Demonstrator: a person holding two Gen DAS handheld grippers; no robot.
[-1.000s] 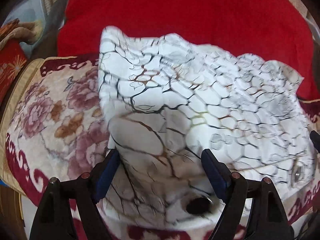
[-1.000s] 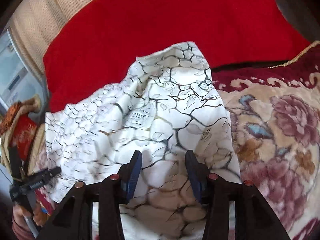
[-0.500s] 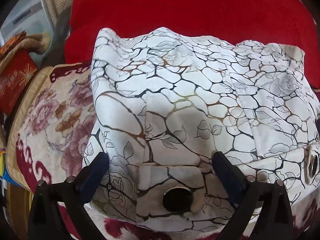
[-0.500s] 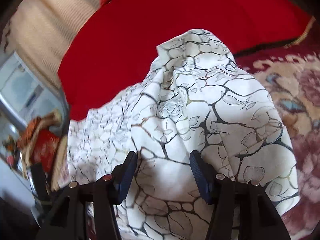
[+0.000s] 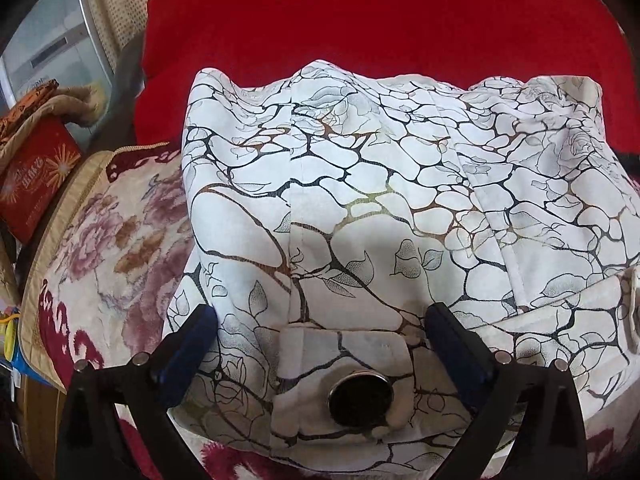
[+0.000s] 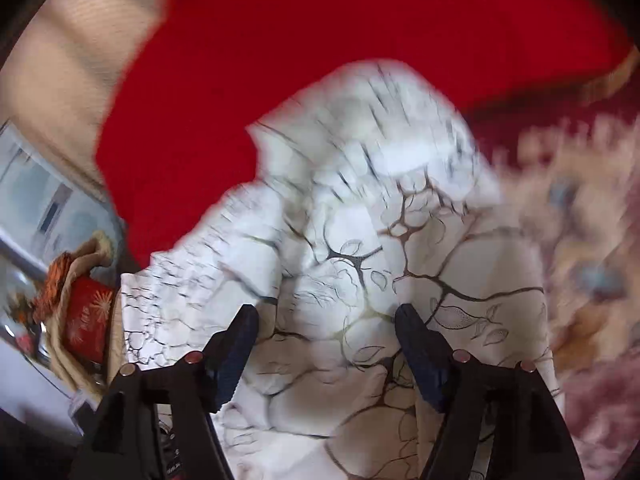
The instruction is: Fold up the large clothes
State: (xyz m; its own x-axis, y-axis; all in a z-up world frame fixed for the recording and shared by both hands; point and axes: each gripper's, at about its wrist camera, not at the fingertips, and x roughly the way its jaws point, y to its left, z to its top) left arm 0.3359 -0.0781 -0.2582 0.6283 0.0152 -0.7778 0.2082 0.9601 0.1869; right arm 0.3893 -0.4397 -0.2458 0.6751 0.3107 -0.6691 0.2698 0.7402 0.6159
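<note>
A white garment (image 5: 380, 208) with a black and gold cracked pattern lies folded on a floral blanket (image 5: 108, 232). Its waistband tab with a dark metal button (image 5: 360, 398) faces the left wrist camera. My left gripper (image 5: 320, 324) stands wide open just over that near edge, its blue pads clear of the cloth on both sides. In the right wrist view the same garment (image 6: 360, 240) is blurred. My right gripper (image 6: 326, 320) hovers above it with its jaws opening; cloth lies below them, and the pads are not pressing on it.
A red cloth (image 5: 380, 20) covers the surface behind the garment. At the left edge sit a red box (image 5: 36, 184) with a gold starburst, a beige blanket roll (image 5: 52, 108) and a pale appliance front (image 5: 44, 48).
Both grippers have widened and let go of the garment, which has settled flat on the blanket. The right wrist view has swung and is now blurred; the left has barely shifted lately.
</note>
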